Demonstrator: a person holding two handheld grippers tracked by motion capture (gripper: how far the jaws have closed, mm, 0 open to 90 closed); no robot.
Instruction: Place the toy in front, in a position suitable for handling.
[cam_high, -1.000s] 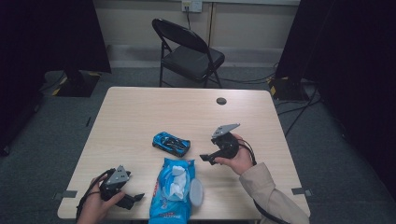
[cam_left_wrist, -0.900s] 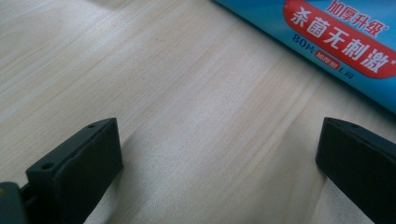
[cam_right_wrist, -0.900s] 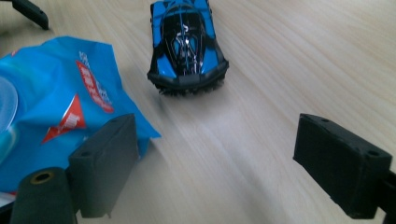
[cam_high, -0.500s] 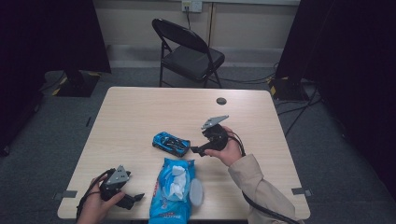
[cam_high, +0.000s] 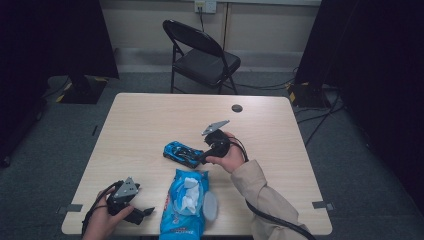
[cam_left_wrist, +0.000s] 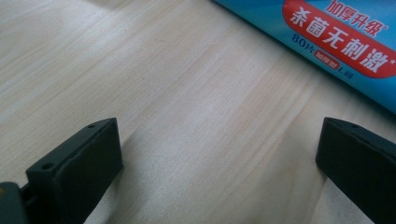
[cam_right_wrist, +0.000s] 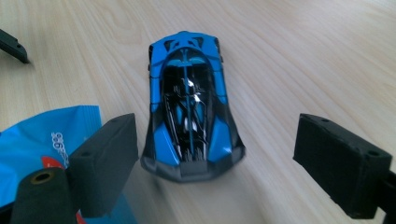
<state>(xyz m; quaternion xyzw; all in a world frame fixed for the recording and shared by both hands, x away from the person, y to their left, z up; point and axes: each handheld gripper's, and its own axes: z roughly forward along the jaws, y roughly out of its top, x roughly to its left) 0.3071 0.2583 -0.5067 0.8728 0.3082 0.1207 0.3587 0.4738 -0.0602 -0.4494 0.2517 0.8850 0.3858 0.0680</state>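
Note:
A blue and black toy car (cam_high: 182, 153) lies mid-table. My right gripper (cam_high: 202, 159) sits just to its right and points at it. In the right gripper view the car (cam_right_wrist: 189, 105) lies nose away, its rear end between the wide-apart jaws of the right gripper (cam_right_wrist: 218, 151), which is open and touches nothing. A blue pack of wet wipes (cam_high: 186, 205) with its lid flipped open lies at the front edge. My left gripper (cam_high: 142, 214) rests low at the front left, open over bare wood (cam_left_wrist: 219, 144), with the wipes pack (cam_left_wrist: 336, 42) beyond its jaws.
The light wood table (cam_high: 150, 120) has a small dark round disc (cam_high: 237, 108) near its far edge. A black folding chair (cam_high: 202, 55) stands behind it. Cables run over the floor at the right. A corner of the wipes pack (cam_right_wrist: 42, 140) shows beside the right gripper's left jaw.
My right gripper has moved left and a little away from me, up to the toy car, so the car's rear now lies between its jaws. The left gripper has stayed put.

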